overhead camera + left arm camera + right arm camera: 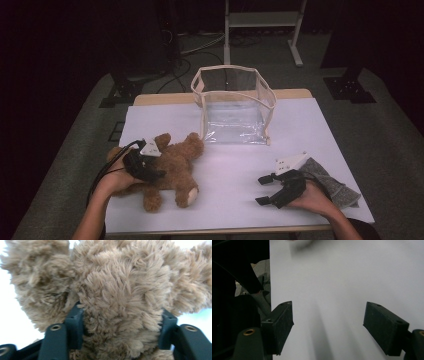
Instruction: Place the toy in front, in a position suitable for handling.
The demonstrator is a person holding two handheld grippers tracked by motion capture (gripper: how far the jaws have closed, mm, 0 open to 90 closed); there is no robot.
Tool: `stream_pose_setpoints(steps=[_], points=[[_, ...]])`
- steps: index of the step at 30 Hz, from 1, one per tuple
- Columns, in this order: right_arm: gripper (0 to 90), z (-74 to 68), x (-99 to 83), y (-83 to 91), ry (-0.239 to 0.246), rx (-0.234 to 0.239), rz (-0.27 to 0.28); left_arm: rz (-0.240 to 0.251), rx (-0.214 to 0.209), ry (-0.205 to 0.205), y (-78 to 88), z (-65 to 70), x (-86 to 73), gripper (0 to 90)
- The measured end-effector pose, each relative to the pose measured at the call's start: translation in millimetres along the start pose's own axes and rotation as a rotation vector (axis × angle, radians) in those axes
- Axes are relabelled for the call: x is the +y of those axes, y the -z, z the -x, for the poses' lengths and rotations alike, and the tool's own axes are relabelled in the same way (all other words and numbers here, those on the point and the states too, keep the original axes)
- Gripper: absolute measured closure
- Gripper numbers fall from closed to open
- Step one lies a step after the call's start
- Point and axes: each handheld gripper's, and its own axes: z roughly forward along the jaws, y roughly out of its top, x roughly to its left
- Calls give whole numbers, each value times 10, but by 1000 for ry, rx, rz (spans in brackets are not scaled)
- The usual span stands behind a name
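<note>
A brown plush teddy bear [177, 167] lies on its back at the front left of the white table [305, 130]. My left gripper [156, 174] reaches into it from the left, and a hand holds the gripper body. In the left gripper view both jaws press into the bear's fur [120, 285] on either side, so my left gripper [122, 323] is shut on the bear. At the front right, my right gripper [261, 190] rests low over the table, pointing left, with its jaws wide apart. Between the pads of my right gripper [328, 325] there is bare white tabletop.
A clear plastic bag with beige trim [235, 102] stands open-topped at the back middle of the table. A grey cloth [336, 186] lies by the right hand near the table's right edge. The table's front edge [270, 277] borders dark floor in the right gripper view.
</note>
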Motion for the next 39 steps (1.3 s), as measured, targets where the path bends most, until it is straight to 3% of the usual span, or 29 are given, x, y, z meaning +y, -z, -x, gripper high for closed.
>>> stream_pose_setpoints(steps=[6, 15, 39], points=[[225, -4, 1, 8, 3, 1, 2, 14, 36, 13, 18, -4, 4, 516], [225, 8, -5, 29, -1, -3, 12, 71, 70, 50, 96, -24, 0, 593], [225, 16, -14, 46, -5, -1, 19, 147, 66, 72, 385, -24, 23, 615]])
